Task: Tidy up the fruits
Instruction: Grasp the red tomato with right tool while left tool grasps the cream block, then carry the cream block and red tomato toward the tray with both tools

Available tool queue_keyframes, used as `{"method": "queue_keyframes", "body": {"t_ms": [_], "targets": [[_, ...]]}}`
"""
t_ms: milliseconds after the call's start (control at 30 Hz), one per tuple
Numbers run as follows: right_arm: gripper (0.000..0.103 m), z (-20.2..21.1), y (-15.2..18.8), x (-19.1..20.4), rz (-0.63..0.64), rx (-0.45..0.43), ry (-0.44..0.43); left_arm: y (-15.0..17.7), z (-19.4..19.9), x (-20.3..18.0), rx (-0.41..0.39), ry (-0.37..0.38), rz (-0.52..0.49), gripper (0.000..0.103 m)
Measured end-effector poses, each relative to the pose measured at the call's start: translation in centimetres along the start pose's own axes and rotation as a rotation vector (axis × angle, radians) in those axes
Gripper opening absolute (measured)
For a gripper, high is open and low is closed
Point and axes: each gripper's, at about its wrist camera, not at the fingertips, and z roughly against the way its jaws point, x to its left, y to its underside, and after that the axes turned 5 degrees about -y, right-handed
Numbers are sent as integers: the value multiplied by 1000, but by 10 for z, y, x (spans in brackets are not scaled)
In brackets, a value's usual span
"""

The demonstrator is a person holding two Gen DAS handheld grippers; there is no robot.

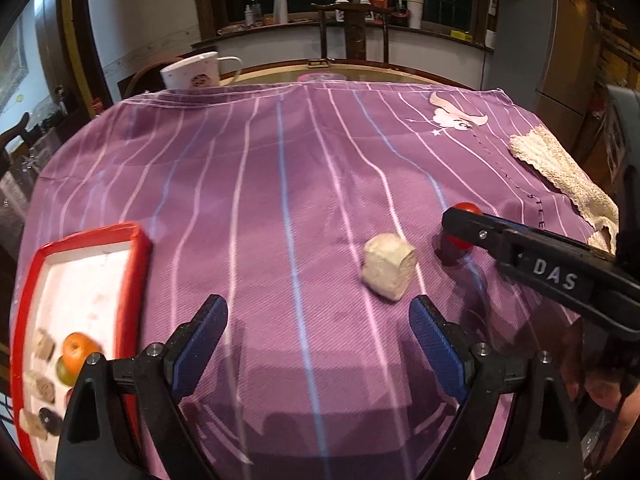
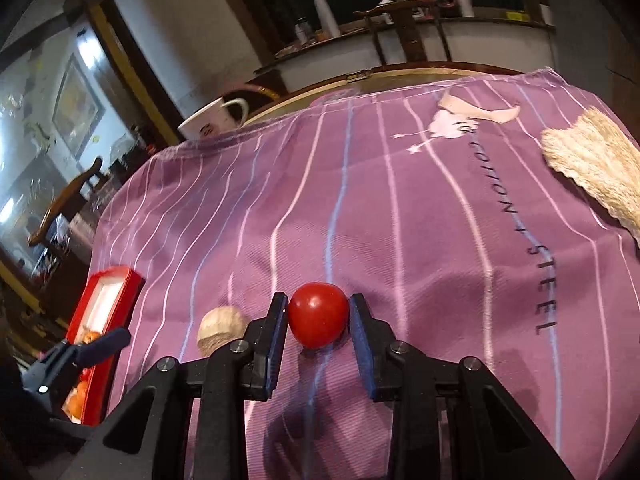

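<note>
A red tomato (image 2: 318, 315) lies on the purple striped cloth (image 2: 400, 208), between the two fingers of my right gripper (image 2: 318, 308). The jaws stand close on either side of it; I cannot tell whether they touch it. It also shows in the left wrist view (image 1: 460, 240), partly behind the right gripper's finger (image 1: 500, 236). My left gripper (image 1: 318, 324) is open and empty above the cloth. A red-rimmed white tray (image 1: 136, 264) at the left holds an orange (image 1: 78, 352), a green fruit (image 1: 64, 372) and several small pieces.
A beige bread-like lump (image 1: 388, 266) lies on the cloth left of the tomato, also in the right wrist view (image 2: 220, 330). A cream towel (image 1: 560, 172) lies at the right edge. A white mug (image 1: 194, 72) stands at the far left. A wooden chair (image 1: 354, 32) stands behind the table.
</note>
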Motion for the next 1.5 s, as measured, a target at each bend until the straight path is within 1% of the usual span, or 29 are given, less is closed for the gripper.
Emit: {"method": "queue_keyframes", "body": {"t_ms": [167, 233, 300, 333, 367, 433, 467, 500, 600, 700, 800, 1000, 1200, 1333, 1500], "targets": [[34, 2, -1, -7, -32, -8, -2, -9, -16, -9, 6, 89, 13, 91], [34, 1, -1, -7, -30, -8, -2, -10, -22, -13, 12, 105, 11, 86], [34, 1, 0, -6, -28, -10, -3, -10, -25, -17, 17, 106, -7, 71], [34, 1, 1, -6, -28, -10, -5, -9, -28, -19, 22, 106, -16, 67], [34, 1, 1, -5, -28, -10, -5, -8, -29, -20, 29, 109, -21, 56], [34, 0, 3, -4, -24, -10, -4, -7, -30, -20, 24, 113, -20, 48], [34, 0, 3, -3, -22, -11, -2, -8, -29, -19, 23, 132, -17, 38], [34, 0, 4, -2, -17, -14, 0, -7, -28, -19, 25, 155, -12, 34], [34, 2, 4, 2, 0, -23, 7, -4, -18, -19, 0, 108, -22, 34], [34, 5, 4, 7, 24, -40, 12, -2, -5, -14, -16, 99, -23, 34], [34, 8, 4, 12, 54, -50, 20, 3, 16, -8, -49, 70, -20, 34], [34, 22, 5, 32, 119, -66, 26, 26, 65, 22, -98, 29, 41, 34], [34, 51, 18, 66, 188, -73, -17, 46, 108, 58, -159, -19, 118, 34], [34, 65, 31, 94, 228, -66, -72, 63, 130, 79, -173, -66, 163, 34], [34, 74, 50, 139, 303, -47, -151, 80, 149, 107, -193, -99, 232, 34]]}}
